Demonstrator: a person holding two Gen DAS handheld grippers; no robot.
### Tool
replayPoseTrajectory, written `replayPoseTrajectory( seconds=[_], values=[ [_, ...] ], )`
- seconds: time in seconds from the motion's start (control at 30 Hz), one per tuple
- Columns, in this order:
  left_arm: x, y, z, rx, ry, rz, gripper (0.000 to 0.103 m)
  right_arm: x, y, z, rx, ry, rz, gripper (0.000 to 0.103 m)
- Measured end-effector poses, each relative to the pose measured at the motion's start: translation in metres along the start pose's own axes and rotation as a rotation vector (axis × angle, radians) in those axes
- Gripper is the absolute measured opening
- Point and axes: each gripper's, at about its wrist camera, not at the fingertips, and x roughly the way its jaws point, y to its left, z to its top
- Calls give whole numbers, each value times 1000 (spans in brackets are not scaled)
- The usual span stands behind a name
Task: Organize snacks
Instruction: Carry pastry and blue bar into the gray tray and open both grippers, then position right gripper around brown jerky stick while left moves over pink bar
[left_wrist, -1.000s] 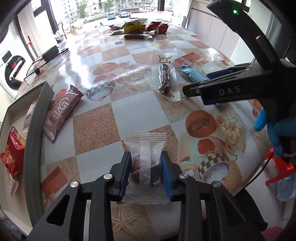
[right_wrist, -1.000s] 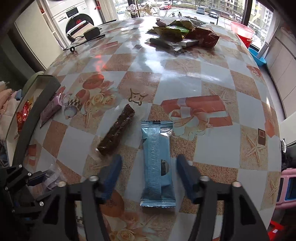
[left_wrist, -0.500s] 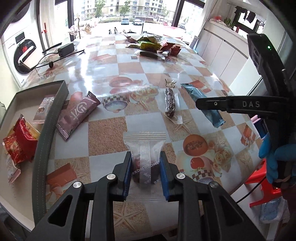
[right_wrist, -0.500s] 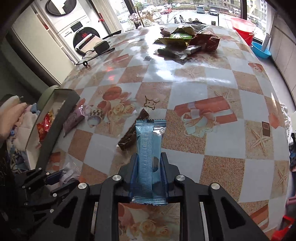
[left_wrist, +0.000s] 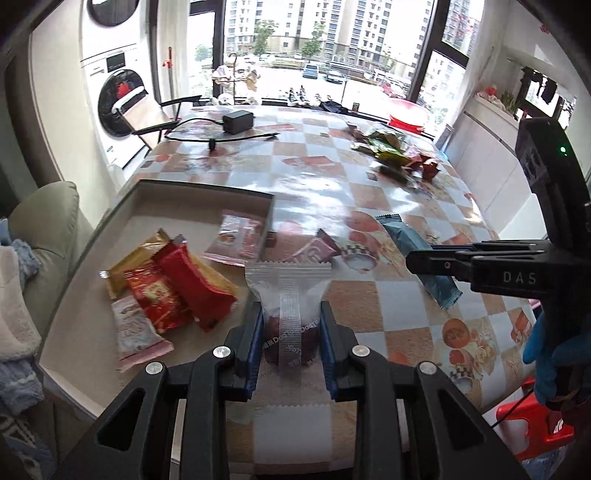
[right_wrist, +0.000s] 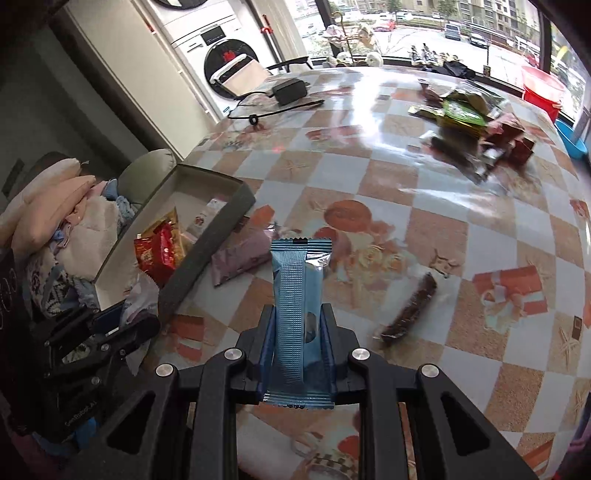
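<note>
My left gripper (left_wrist: 290, 343) is shut on a clear-wrapped dark snack (left_wrist: 288, 314), held in the air beside the grey tray (left_wrist: 199, 186). Red, gold and pink packets (left_wrist: 166, 288) lie in that tray. My right gripper (right_wrist: 297, 354) is shut on a blue snack bar (right_wrist: 295, 295), lifted off the table; from the left wrist view the bar (left_wrist: 417, 254) sticks out of the right tool. A mauve packet (right_wrist: 240, 258) lies next to the tray's wall (right_wrist: 207, 251). A dark brown bar (right_wrist: 410, 310) rests on the checkered tablecloth to the right.
A heap of loose snack packets (right_wrist: 469, 118) sits at the table's far side. A black power adapter (left_wrist: 238, 122) with its cable lies at the far left. Cushions and clothes (right_wrist: 55, 229) pile up left of the tray. A gloved hand (left_wrist: 550, 354) holds the right tool.
The right jaws closed on the blue bar and lifted it off the table. The left gripper rose with the clear-wrapped snack and swung left, up to the tray.
</note>
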Motion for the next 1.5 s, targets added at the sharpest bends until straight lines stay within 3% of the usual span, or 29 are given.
replayPoseTrajectory(
  seconds=[0.37,0.53,0.7,0.73,0.8,0.87,0.9,0.93,1.03,1.13,1.27,1.37,1.5],
  values=[
    [11,101,-10,-145,22,130,30,79,118,55,-169,96,110,24],
    [27,124,-18,-188,56,148,30,113,157,76,-217,122,123,24],
    [36,130,-24,-189,67,156,34,136,171,86,-230,145,102,24],
    [36,129,-23,-182,64,160,39,140,170,87,-224,156,100,24],
    [37,126,-22,-168,55,153,75,146,168,88,-200,179,103,29],
    [34,122,-23,-153,28,135,83,147,159,90,-168,185,108,62],
    [33,119,-23,-141,20,132,83,143,154,92,-154,168,103,89],
    [32,116,-23,-128,16,135,83,136,147,92,-146,138,94,93],
    [27,109,-23,-99,-9,155,83,113,123,93,-145,71,32,93],
    [20,102,-25,-69,-47,158,83,93,85,90,-88,16,-94,93],
    [11,85,-24,-23,-82,145,83,95,43,83,-28,43,-269,93],
    [3,71,-23,8,-103,134,83,110,31,78,-22,78,-333,93],
    [-2,54,-22,53,-97,114,84,128,25,76,12,79,-312,93]
  ],
)
